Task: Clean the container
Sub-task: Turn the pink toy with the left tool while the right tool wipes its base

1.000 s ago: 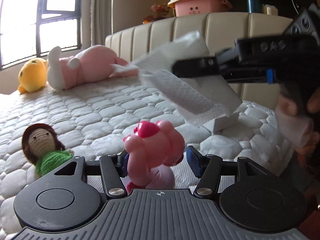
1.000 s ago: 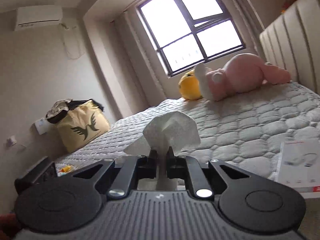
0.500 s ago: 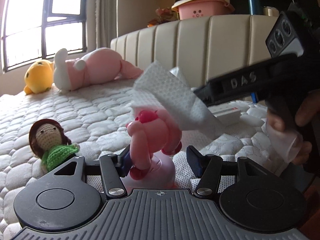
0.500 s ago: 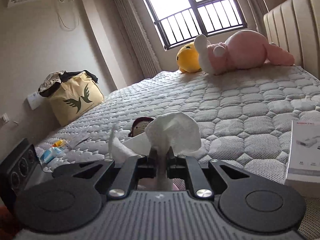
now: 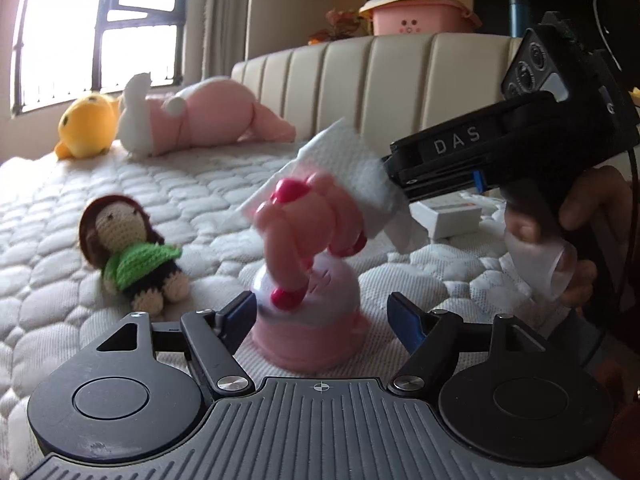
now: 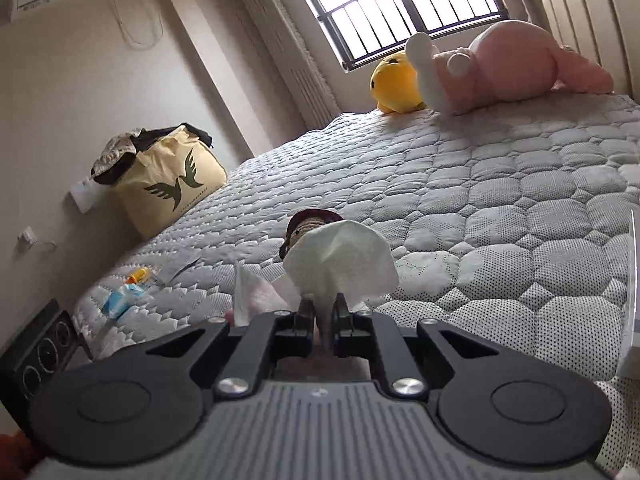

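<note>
One pink container (image 5: 310,280) stands on the bed (image 5: 200,184) between the left gripper (image 5: 322,314)'s spread jaws, touching neither. The right gripper (image 6: 323,314) is clamped on one tissue (image 6: 340,262), now lowered onto the container's top. Beyond the jaws: one doll (image 5: 128,248), two plush toys, one white box (image 5: 448,216). Since half a second ago the container sits further from the left jaws

Container (image 5: 308,320) stands on the bed (image 5: 200,184) between the left tongs' (image 5: 322,316) fingers; crocheted doll (image 5: 128,248) to its left. Two plush toys (image 5: 192,120) lie at the headboard (image 5: 400,80) end, by the window. Tissue (image 5: 352,176) touches the container top.
</note>
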### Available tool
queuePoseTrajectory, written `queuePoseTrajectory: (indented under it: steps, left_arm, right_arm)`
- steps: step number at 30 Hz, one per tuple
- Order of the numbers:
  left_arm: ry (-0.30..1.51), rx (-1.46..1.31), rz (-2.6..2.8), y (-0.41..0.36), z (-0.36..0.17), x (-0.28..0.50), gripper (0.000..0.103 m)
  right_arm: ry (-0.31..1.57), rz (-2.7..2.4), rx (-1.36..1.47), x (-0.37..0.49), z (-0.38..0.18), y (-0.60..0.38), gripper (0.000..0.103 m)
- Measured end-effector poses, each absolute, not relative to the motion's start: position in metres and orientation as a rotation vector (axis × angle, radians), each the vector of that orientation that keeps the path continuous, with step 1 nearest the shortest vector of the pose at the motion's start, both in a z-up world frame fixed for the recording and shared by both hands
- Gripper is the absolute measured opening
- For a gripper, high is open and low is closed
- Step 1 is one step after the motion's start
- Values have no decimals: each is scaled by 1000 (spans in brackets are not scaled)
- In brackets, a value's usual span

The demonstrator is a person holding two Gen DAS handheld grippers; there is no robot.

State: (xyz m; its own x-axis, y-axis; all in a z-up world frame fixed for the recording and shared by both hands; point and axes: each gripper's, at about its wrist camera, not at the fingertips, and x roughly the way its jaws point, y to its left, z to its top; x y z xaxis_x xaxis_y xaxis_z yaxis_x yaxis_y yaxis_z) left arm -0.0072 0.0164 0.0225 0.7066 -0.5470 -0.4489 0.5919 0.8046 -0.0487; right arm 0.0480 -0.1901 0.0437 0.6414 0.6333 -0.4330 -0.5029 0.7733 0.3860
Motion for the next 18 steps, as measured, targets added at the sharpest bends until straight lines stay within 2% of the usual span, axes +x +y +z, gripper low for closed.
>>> queuePoseTrajectory:
  steps: [5,10,14,18]
  left_arm:
    - [557,-24,-640,34,17,8,79]
    - [731,-299,-697,55,10,38,92]
    - [871,-634,-714,73,-1,66,93]
    - [938,-706,-663,65,-1,82,99]
  right_arm:
    - [614,601,229,50,31,-197,10]
    - [642,524,223,51,18,-218,10]
    - [664,526,263,51,4,-229,10]
    - [676,567,309,53,-6,-232,10]
